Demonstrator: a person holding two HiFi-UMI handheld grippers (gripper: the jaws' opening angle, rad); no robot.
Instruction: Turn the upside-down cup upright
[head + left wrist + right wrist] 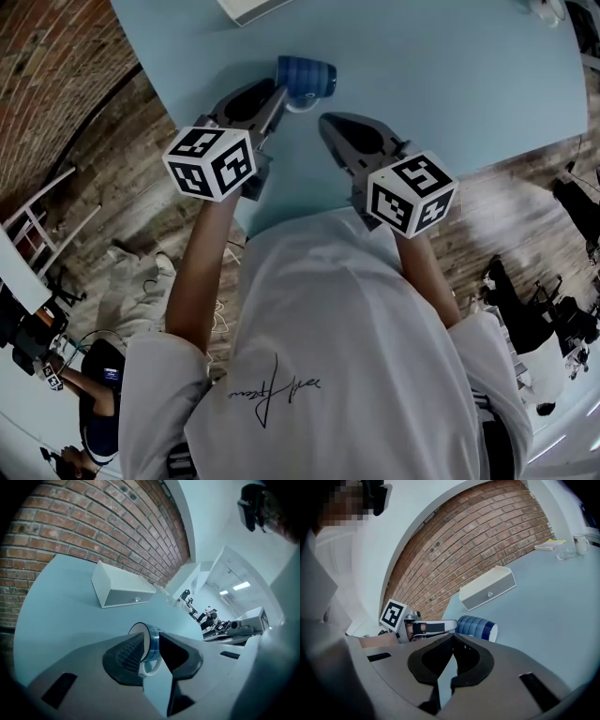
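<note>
cup (307, 78) half turned
left gripper (281, 96) clamped the cup on its side; right gripper (328, 122), beside the cup, was closed, empty; uprighting not yet done

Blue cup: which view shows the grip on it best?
Left gripper view: the left gripper pinches the blue cup by its wall at the rim, handle below. Head view shows it sideways at that gripper's tip; right gripper view shows only its ribbed side.

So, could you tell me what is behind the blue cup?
Beyond the cup, a white box with a knob sits on the table by the brick wall. The fingers of the left gripper hide the table just behind it.
</note>
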